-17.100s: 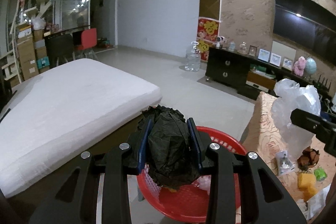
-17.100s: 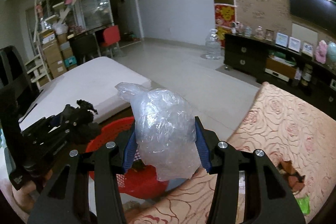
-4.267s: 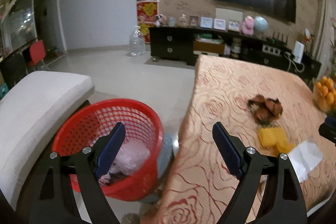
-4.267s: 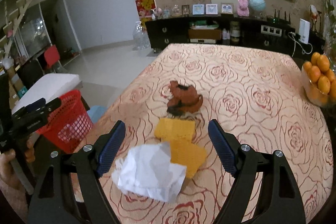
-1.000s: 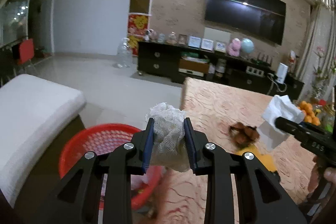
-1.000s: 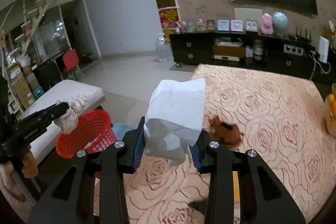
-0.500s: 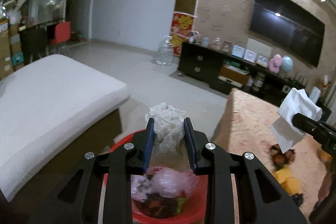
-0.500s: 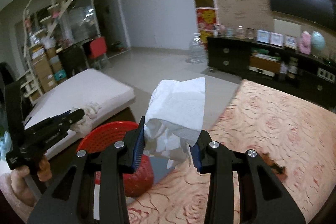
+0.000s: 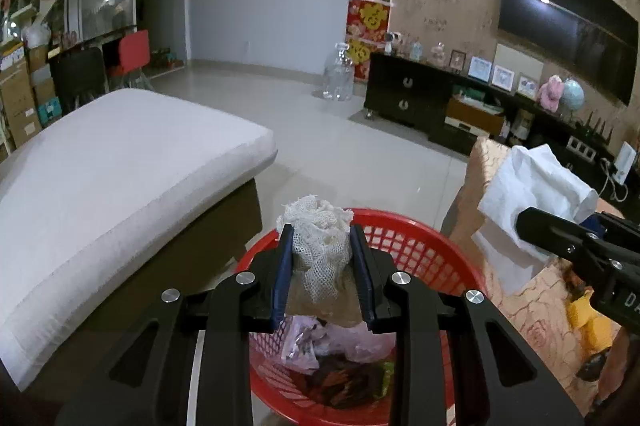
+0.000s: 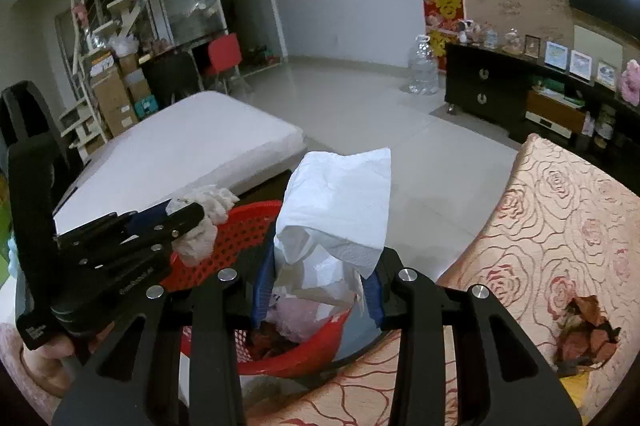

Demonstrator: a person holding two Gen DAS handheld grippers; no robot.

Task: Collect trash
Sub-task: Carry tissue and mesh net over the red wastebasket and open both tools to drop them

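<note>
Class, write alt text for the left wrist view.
The left gripper clamps a wad of white mesh netting above a red plastic basket of trash, while the right gripper holds a crumpled white tissue nearby.

2 wrist fisheyes, each looking forward and downward along its tool, close above the red basket, which both views share

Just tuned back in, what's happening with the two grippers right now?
A person is clearing trash. The left gripper is shut on a wad of white mesh netting, held over the red basket. The right gripper is shut on a crumpled white tissue, also above the basket. Brown scraps remain on the rose-patterned table.
</note>
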